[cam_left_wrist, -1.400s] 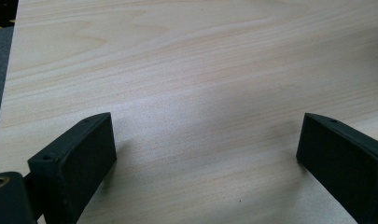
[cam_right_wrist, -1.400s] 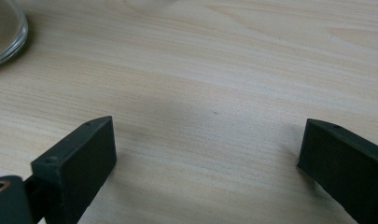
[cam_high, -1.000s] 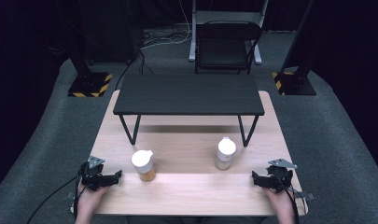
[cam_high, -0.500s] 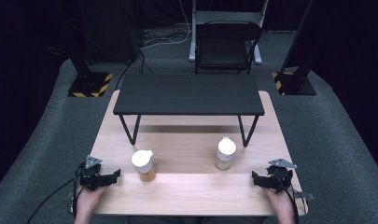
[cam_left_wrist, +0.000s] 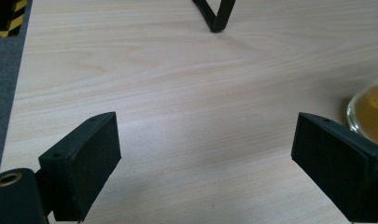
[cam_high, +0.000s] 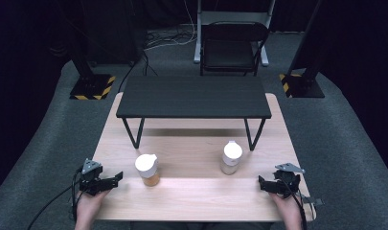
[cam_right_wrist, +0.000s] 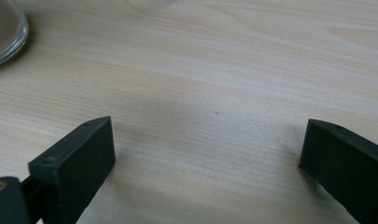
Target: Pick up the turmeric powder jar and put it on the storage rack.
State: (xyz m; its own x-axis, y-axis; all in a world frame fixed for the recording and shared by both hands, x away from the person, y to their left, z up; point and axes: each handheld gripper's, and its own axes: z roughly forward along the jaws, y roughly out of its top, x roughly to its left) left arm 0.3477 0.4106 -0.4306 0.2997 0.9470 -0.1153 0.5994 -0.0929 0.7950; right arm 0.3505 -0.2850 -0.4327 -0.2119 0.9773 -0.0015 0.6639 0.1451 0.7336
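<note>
Both tongs (cam_high: 116, 177) (cam_high: 261, 183) low on table (cam_high: 191, 201), spread wide, empty.

A small raised shelf (cam_high: 193, 97) is set on the far half of the table (cam_high: 191, 201). Two jars are placed before it, well apart: one jar (cam_high: 147, 169) toward the left, the other jar (cam_high: 231, 156) toward the right. The left gripper (cam_high: 116, 177) is held near the left edge, the right gripper (cam_high: 261, 184) near the right. A chair (cam_high: 233, 48) is seen behind the table.

Black chair (cam_high: 232, 47) beyond wooden table (cam_high: 191, 201)
</note>
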